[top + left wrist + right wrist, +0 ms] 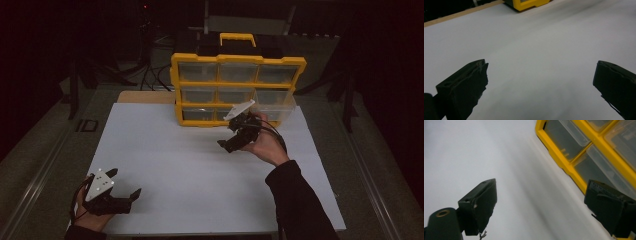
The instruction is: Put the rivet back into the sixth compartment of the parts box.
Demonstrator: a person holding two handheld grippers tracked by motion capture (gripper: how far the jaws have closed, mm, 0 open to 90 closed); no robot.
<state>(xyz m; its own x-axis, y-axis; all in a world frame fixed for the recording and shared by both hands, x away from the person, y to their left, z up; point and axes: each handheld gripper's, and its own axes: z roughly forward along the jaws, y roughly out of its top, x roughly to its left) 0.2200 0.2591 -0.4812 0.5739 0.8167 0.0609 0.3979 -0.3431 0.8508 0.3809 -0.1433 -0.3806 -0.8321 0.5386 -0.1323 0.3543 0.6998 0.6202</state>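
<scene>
A yellow organizer box (235, 62) with clear drawers stands upright at the back of the white table top (165, 150). A hand holds my right gripper (229, 134) just in front of the box's bottom row, its jaws open and empty. In the right gripper view, the right gripper (540, 190) hangs over the white surface, with the organizer's yellow frame (564, 161) and clear drawers up to the right. Near the front left corner, my left gripper (125, 183) is open and low over the table. The left gripper (540, 68) has nothing between its jaws.
The lower right clear drawer (274, 104) seems to stick out from the box. A black and yellow handle (237, 37) tops the box. A wooden strip (145, 96) edges the table's far left. Dark stands and cables (150, 75) lie behind.
</scene>
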